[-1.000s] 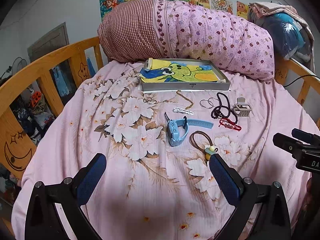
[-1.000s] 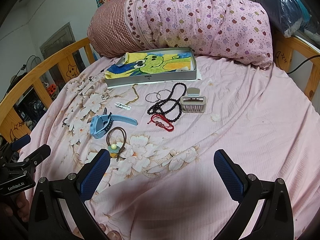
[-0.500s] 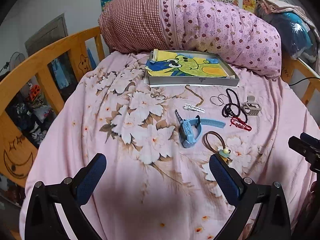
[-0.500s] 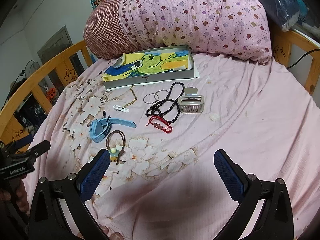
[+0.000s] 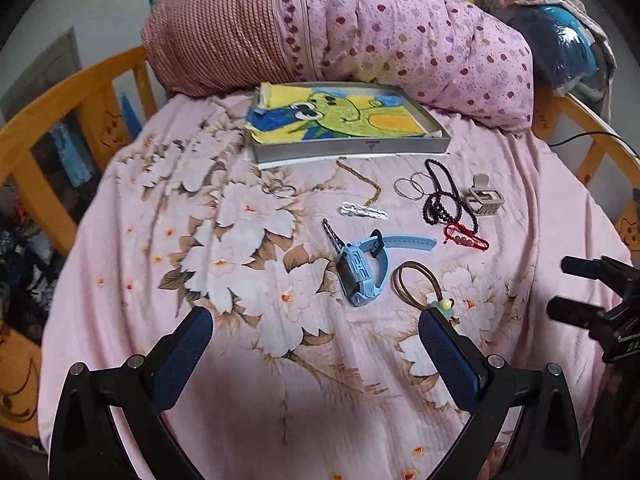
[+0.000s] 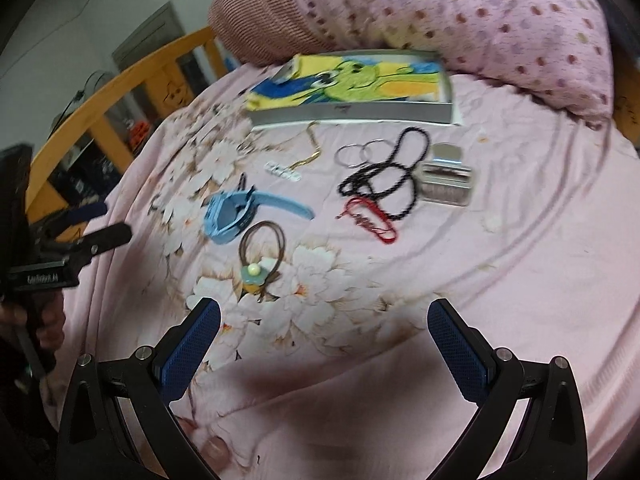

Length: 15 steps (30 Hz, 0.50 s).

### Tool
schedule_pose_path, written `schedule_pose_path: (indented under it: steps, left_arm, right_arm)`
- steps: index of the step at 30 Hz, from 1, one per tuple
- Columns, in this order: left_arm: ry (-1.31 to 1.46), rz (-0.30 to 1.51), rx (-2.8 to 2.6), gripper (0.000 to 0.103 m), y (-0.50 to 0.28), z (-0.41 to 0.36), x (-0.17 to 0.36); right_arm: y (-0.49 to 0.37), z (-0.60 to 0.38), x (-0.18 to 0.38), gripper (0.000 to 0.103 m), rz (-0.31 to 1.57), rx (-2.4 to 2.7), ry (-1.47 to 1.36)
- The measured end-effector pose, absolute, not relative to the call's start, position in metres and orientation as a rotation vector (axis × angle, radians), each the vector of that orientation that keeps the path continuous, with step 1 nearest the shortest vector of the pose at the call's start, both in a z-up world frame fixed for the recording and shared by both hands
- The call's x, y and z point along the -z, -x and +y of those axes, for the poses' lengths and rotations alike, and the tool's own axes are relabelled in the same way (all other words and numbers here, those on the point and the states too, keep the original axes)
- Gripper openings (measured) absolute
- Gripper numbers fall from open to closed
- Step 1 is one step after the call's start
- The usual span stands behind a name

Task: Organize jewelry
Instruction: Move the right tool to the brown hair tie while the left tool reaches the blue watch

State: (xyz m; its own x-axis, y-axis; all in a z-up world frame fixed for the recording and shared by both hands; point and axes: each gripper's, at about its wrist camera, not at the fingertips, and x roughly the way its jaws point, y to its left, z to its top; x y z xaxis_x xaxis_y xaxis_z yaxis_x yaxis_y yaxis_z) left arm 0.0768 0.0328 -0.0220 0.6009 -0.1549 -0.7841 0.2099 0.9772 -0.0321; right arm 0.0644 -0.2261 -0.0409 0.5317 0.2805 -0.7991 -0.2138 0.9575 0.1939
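Jewelry lies scattered on a pink floral bedspread. A blue watch (image 5: 364, 266) (image 6: 236, 214), a brown hair tie (image 5: 418, 286) (image 6: 262, 250) with a bead charm, a red bracelet (image 5: 466, 238) (image 6: 370, 220), a black bead necklace (image 5: 440, 200) (image 6: 384, 178), thin silver bangles (image 5: 410, 188) (image 6: 362, 152), a grey claw clip (image 5: 482, 198) (image 6: 446, 180), a white hair clip (image 5: 363, 211) and a gold chain (image 5: 366, 182) lie in front of a shallow grey box (image 5: 352, 148) (image 6: 352, 114) lined with a cartoon picture. My left gripper (image 5: 316, 338) and right gripper (image 6: 324, 330) both hover open and hold nothing.
A rolled pink spotted quilt (image 5: 380, 36) lies behind the box. Wooden bed rails (image 5: 60, 92) curve round the left and right sides. A bundle of blue and pink cloth (image 5: 560, 52) sits at the far right. Small metal rings (image 5: 278, 190) lie left of the chain.
Both grippers have moved forward and lower toward the jewelry, the right one fast enough to blur its view. Nothing has been picked up; both stay open.
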Motion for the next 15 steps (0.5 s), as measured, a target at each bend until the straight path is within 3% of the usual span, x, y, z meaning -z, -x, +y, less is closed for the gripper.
schedule_pose_path:
  steps: [11, 15]
  left_arm:
    - [0.051, 0.996, 0.390, 0.103, -0.121, 0.033, 0.058]
    - [0.093, 1.021, 0.432, 0.102, -0.135, 0.027, 0.071]
  right_arm:
    - [-0.085, -0.185, 0.064, 0.100, 0.994, -0.444, 0.070]
    - [-0.097, -0.175, 0.075, 0.074, 1.017, -0.473, 0.079]
